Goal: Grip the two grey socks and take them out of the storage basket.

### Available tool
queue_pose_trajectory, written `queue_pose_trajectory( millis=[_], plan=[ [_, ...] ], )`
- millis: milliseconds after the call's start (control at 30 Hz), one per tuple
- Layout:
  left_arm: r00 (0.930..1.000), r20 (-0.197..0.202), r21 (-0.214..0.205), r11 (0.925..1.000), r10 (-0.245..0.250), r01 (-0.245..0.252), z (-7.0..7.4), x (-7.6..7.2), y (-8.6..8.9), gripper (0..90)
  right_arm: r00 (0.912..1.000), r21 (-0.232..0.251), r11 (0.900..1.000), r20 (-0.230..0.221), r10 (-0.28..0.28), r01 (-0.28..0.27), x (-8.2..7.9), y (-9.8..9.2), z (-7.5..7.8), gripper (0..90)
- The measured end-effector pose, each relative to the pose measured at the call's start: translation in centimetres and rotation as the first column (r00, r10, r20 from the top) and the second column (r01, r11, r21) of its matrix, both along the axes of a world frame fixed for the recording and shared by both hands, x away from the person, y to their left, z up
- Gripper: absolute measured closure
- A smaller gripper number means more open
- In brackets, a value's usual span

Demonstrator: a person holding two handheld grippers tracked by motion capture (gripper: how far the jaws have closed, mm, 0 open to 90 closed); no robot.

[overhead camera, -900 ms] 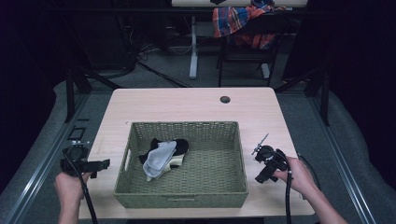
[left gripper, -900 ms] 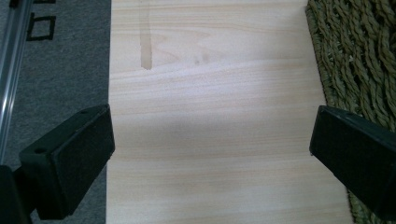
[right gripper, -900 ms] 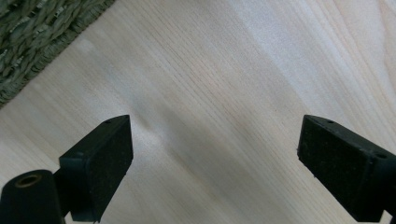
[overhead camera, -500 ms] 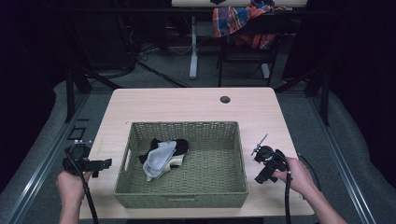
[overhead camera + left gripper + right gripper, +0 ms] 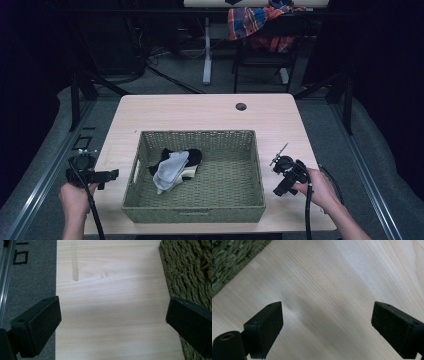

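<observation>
High view: socks [image 5: 173, 167] are lying in the woven basket [image 5: 200, 210], left-centre, long axis running near-left to far-right; left gripper [image 5: 107, 175] is sitting nearer, socks to its right. Left gripper view: jaws gaping wide, empty, over pale wood table [image 5: 110, 290], coarse wicker at right. Right gripper view: right gripper [image 5: 327, 327] wide open, holding nothing.

No legible text, labels or numbers anywhere, perhaps owing to dim, coarse frames.
</observation>
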State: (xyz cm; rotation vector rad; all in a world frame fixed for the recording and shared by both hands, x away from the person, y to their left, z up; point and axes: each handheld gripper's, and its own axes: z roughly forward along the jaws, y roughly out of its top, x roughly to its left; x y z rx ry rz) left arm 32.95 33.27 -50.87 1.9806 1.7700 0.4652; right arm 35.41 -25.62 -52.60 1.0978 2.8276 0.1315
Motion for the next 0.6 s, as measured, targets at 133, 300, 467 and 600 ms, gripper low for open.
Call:
queue_pose_trajectory(
  millis=[133,300,467,600],
  plan=[
    [1.0,0.002,-0.004,1.0,-0.003,0.003,0.1,0.0,0.0,0.3,0.9997,0.022,0.9997,0.019,-0.014,0.014,0.0,-0.2,0.0,10.0],
    [0.9999,0.015,0.019,0.9998,-0.003,0.002,0.7,0.1,-0.6,0.3,0.9956,0.088,0.9933,0.05,-0.079,0.075,-0.1,-0.9,0.6,9.8],
    [0.9993,0.039,-0.007,1.0,-0.003,0.003,2.0,0.0,-0.9,0.2,0.9938,0.078,0.9932,0.063,-0.092,0.087,-0.1,-1.4,1.2,9.8],
    [0.9964,0.081,-0.02,0.9994,-0.028,0.029,3.7,-0.1,-1.9,0.1,0.9932,0.089,0.9913,0.056,-0.102,0.097,0.0,-1.4,1.0,9.8]
  ],
)
